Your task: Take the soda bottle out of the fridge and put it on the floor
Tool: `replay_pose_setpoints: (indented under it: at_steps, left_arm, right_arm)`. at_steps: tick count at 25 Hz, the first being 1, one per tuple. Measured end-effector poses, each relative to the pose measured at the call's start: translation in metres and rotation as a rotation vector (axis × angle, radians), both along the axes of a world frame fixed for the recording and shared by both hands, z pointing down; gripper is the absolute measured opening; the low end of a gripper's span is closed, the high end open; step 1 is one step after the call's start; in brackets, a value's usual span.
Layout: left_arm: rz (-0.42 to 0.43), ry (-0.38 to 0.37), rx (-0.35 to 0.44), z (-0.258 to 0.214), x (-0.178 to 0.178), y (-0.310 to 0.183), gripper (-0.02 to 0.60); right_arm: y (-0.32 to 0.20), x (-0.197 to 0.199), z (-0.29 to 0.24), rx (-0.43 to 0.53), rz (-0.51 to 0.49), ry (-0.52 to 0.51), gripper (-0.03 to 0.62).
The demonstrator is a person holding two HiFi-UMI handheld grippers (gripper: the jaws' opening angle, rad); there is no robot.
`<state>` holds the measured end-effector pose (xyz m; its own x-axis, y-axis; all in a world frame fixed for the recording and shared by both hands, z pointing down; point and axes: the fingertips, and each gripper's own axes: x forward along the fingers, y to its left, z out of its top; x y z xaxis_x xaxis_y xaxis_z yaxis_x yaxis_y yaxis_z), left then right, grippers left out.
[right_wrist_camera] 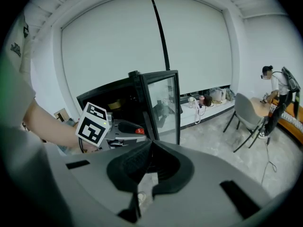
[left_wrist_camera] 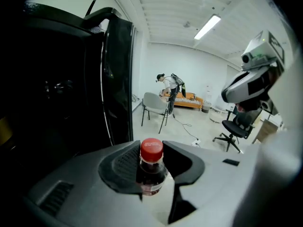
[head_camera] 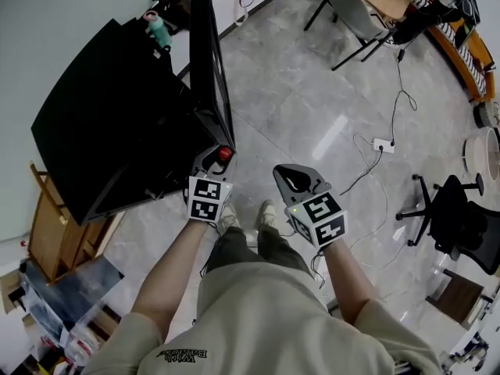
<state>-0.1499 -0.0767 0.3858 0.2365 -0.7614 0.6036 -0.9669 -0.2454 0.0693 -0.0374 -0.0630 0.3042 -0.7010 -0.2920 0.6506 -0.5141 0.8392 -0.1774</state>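
Observation:
The soda bottle [left_wrist_camera: 151,168], dark with a red cap [head_camera: 225,153], sits upright between the jaws of my left gripper [left_wrist_camera: 150,144], which is shut on its neck and shoulder. In the head view the left gripper [head_camera: 212,161] hangs just outside the black fridge [head_camera: 109,116], beside the lower end of its open glass door [head_camera: 209,61]. My right gripper [head_camera: 291,176] is to the right above the floor, its jaw tips together and nothing between them [right_wrist_camera: 152,143]. The right gripper view shows the left gripper with the red cap [right_wrist_camera: 139,131] before the fridge [right_wrist_camera: 109,103].
A wooden shelf [head_camera: 58,233] stands left of the fridge. On the grey tiled floor lie a cable and a power strip [head_camera: 383,144]. A black office chair [head_camera: 457,217] is at the right, a grey chair [head_camera: 351,10] farther off. A person [left_wrist_camera: 169,86] is at a far table.

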Motion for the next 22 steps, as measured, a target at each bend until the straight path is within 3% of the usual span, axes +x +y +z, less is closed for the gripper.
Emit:
replay_pose_setpoints:
  at_steps: [11, 22]
  left_arm:
    - [0.160, -0.024, -0.009, 0.004, 0.079, -0.032, 0.140]
    - [0.265, -0.036, -0.047, 0.049, 0.129, -0.050, 0.140]
  right_arm:
    - [-0.012, 0.082, 0.030, -0.037, 0.142, 0.025, -0.003]
    - [-0.030, 0.127, 0.097, -0.108, 0.261, 0.023, -0.003]
